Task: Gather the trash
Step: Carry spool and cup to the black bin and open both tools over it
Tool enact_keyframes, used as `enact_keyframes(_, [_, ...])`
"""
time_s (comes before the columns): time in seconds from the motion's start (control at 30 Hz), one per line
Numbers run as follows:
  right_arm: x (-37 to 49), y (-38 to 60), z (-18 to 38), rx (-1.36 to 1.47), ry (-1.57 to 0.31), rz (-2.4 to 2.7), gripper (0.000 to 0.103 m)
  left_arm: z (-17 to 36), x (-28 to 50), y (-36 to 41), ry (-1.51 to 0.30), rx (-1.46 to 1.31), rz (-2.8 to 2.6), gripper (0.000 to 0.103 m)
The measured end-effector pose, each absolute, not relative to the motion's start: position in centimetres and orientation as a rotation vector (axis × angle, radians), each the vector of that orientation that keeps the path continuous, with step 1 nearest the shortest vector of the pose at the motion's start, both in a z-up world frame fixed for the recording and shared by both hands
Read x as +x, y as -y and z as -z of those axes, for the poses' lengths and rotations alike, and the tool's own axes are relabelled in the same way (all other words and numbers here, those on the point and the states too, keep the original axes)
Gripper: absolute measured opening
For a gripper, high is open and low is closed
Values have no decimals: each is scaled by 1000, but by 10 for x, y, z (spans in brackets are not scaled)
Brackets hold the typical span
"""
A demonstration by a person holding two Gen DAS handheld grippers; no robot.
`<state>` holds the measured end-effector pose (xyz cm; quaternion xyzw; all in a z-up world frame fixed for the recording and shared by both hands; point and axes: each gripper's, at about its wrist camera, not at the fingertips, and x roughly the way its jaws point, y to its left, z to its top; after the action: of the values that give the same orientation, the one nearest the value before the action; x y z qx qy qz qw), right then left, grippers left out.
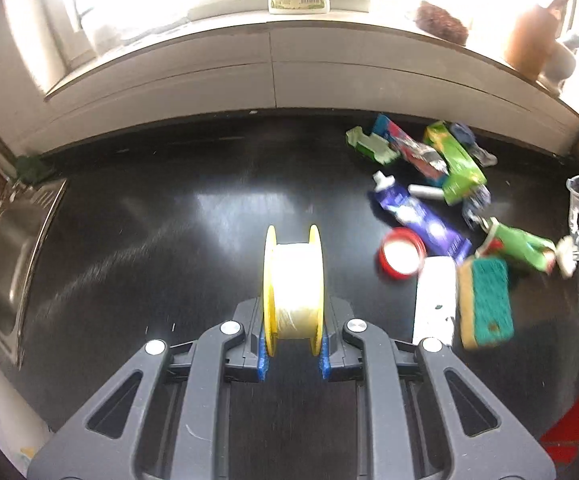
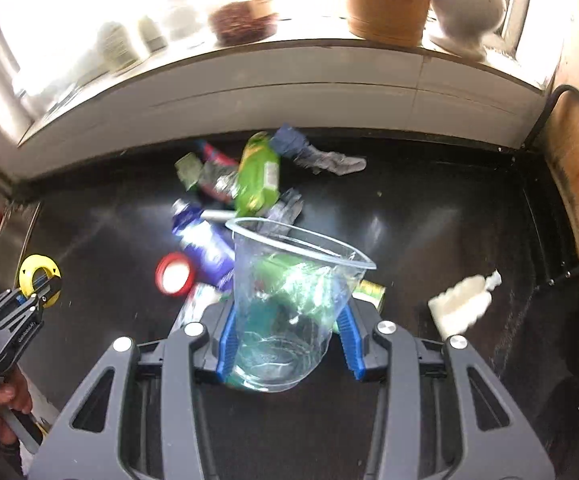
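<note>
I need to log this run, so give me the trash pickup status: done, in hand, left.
Done: nothing visibly binned; no bin is in view.
In hand: left gripper is clamped on a yellow tape spool; right gripper is clamped on a clear plastic cup.
Left: on the black counter, a red lid, blue tube, green packet, sponge and other wrappers.

Grey plastic left gripper (image 1: 293, 354), silver screws, blue-padded fingers (image 1: 262, 354); right gripper (image 2: 291, 350) alike, blue fingers (image 2: 227, 344)
</note>
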<state>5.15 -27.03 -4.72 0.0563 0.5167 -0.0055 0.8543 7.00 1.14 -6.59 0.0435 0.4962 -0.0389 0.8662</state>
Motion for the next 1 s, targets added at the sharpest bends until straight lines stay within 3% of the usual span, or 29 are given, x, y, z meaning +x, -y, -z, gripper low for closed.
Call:
enact_keyframes(0.27, [33, 198, 38, -4, -1062, -122, 43, 54, 3, -53, -1007, 51, 6, 18])
enact_keyframes(0.5, [24, 26, 39, -180, -1054, -538, 43, 59, -66, -159, -984, -53, -253, 18])
enact_keyframes(0.77, [-65, -237, 87, -390, -1165, -1158, 44, 131, -189, -313, -1060, -295, -627, 18])
enact_keyframes(1.0, [-139, -390, 163, -628, -1212, -1351, 45, 212, -257, -391, -1041, -434, -690, 18])
